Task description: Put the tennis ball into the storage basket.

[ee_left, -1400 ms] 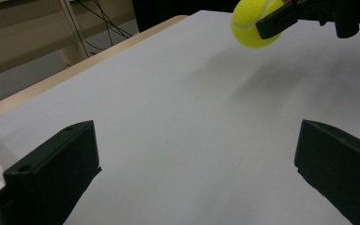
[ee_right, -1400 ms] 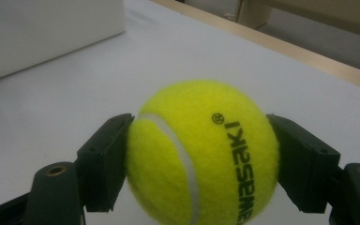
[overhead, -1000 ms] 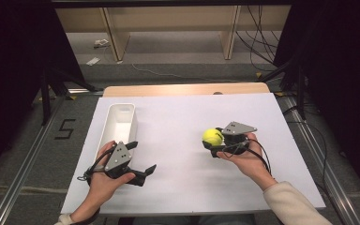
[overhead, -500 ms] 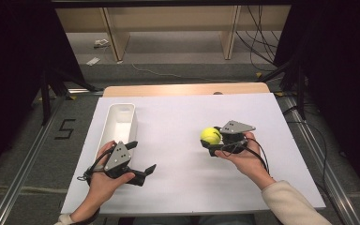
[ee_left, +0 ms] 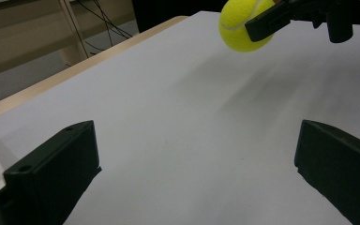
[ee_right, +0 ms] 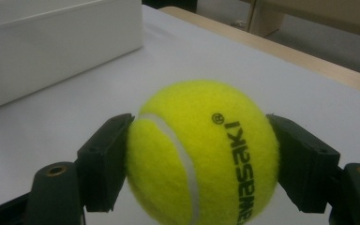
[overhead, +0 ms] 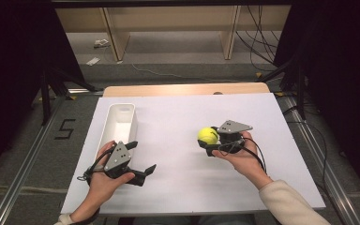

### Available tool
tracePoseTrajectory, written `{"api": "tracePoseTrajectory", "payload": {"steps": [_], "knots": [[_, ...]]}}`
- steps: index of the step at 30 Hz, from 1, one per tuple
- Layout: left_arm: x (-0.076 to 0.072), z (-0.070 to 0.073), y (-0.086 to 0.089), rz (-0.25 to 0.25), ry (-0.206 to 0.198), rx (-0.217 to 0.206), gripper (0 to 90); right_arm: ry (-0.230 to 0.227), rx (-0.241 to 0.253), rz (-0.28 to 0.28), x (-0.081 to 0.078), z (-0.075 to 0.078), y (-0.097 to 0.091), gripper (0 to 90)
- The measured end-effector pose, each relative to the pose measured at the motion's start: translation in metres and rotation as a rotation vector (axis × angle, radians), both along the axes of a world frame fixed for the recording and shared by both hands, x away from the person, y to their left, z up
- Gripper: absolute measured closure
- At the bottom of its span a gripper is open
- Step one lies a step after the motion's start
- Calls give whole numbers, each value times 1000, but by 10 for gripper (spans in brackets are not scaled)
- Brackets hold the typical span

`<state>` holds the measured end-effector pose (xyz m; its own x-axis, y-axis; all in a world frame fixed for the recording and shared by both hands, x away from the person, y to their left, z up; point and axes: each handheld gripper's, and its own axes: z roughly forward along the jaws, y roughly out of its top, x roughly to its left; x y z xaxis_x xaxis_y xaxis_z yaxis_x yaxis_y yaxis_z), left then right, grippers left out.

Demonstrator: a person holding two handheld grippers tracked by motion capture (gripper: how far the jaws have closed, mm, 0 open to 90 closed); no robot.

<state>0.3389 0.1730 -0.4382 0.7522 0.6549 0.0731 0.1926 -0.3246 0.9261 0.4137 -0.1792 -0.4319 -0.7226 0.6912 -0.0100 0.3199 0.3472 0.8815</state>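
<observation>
White tabletop [overhead: 183, 187], wooden edge [overhead: 168, 89], grey floor [overhead: 42, 154]

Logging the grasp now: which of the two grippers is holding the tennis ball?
The right gripper, its jaws clamped on the tennis ball; the left gripper stands open, with nothing between its jaws.

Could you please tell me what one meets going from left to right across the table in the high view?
left gripper → tennis ball → right gripper
</observation>
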Motion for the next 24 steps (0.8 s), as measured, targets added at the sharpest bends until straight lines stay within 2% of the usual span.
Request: {"api": "tracePoseTrajectory", "payload": {"steps": [24], "knots": [[0, 0, 0, 2, -1, 1, 0, -7, -9, 14, 2, 2, 11, 271]]}}
